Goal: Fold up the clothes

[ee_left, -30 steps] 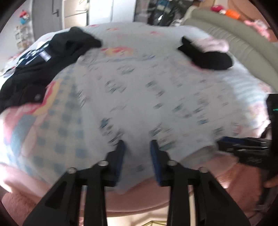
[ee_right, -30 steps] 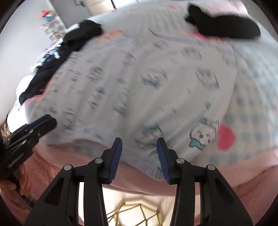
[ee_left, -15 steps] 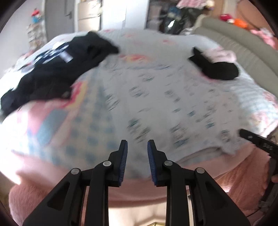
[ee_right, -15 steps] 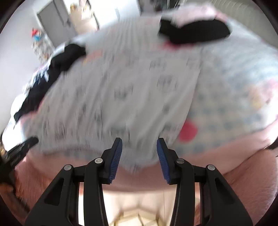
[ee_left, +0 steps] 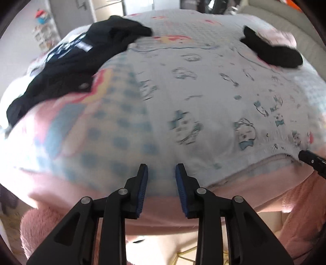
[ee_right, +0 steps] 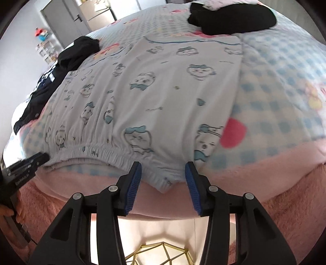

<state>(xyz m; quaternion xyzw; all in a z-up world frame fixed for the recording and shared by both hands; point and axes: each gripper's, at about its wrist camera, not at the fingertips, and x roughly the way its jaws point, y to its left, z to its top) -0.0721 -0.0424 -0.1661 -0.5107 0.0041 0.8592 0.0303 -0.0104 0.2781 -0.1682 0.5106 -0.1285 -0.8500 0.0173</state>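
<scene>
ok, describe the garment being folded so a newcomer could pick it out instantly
On the bed with the blue-checked cover, it's the pale garment spread flat in the middle, its gathered elastic waistband at the near edge by both grippers. Unlike the black clothes piled either side, it's white with blue cartoon faces.

You've got pale cartoon-print pajama pants (ee_right: 154, 95) spread flat on the checked bedspread, gathered elastic waistband (ee_right: 97, 152) at the near edge, a crumpled black garment (ee_right: 51, 75) far left and a folded black one (ee_right: 232, 18) far right.
</scene>
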